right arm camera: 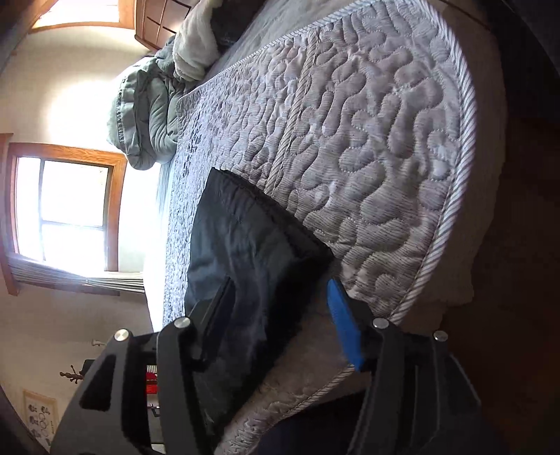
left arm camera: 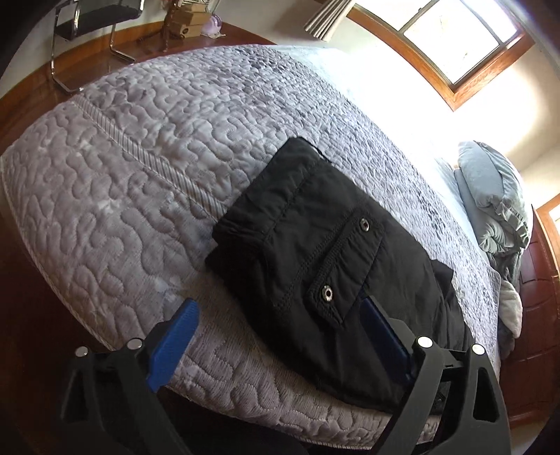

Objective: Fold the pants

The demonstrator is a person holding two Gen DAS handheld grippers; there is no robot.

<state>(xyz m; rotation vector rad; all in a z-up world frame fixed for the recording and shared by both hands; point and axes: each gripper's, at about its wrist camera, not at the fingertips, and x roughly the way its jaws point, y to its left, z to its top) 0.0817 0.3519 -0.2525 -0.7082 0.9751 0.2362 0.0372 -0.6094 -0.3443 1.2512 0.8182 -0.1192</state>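
The black pants (left arm camera: pixel 315 252) lie folded into a compact bundle on the grey quilted bed (left arm camera: pixel 140 157), near its front edge; a pocket flap with two metal snaps faces up. My left gripper (left arm camera: pixel 280 325) is open just in front of the bundle, its right blue finger (left arm camera: pixel 381 329) over the pants' near edge, its left finger (left arm camera: pixel 175 343) over the quilt. In the right wrist view the pants (right arm camera: pixel 245 252) lie on the bed (right arm camera: pixel 367 140). My right gripper (right arm camera: pixel 280 315) is open, straddling the pants' near edge without gripping.
A grey-green pillow and bunched bedding (left arm camera: pixel 497 203) sit at the head of the bed. A chrome-framed chair (left arm camera: pixel 87 31) stands on the wooden floor beyond the bed. A bright window (left arm camera: pixel 462 38) is on the far wall.
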